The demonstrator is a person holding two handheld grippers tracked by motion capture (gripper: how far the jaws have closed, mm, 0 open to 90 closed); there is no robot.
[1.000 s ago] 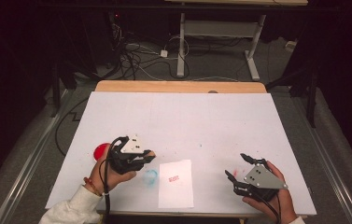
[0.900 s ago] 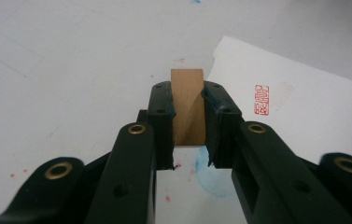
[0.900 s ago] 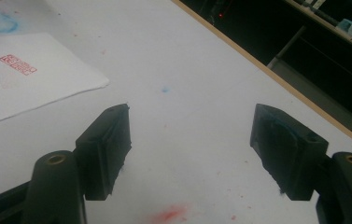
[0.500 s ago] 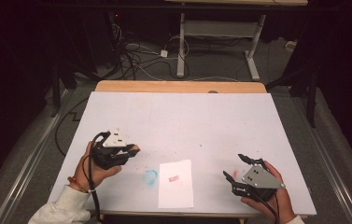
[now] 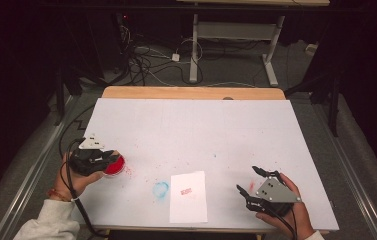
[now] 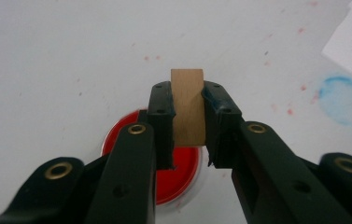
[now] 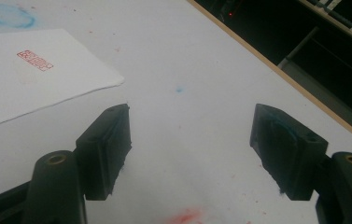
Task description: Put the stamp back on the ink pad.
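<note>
Left gripper view: left gripper (image 6: 187, 109) fingers pinching plain tan wooden stamp (image 6: 187, 105) above round red ink pad (image 6: 173, 170); right gripper (image 7: 190, 154) fingers spread.

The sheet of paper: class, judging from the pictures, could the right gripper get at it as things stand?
Probably yes. The right gripper is open and empty, and the sheet of paper lies flat beside it with bare table between.

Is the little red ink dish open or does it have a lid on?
Open. The red ink pad shows bare red ink with no lid, below the wooden stamp held in the left gripper.
</note>
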